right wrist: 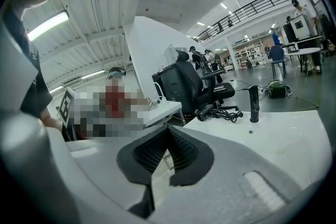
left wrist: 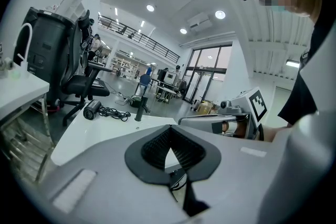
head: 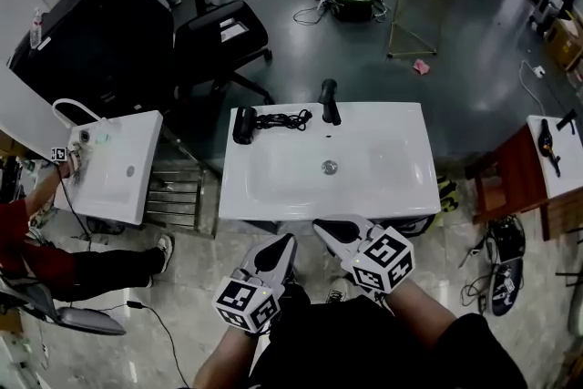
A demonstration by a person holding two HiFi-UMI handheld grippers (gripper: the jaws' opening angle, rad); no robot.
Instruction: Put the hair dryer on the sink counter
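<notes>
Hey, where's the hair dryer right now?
In the head view, the hair dryer lies far left on the sink counter, its cord beside it, left of the black faucet.

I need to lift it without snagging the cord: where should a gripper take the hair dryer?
Probably across the body of the hair dryer, coming from above and on its left side. It lies flat with its long axis running front to back, and the cord is bunched on its right, toward the faucet.
</notes>
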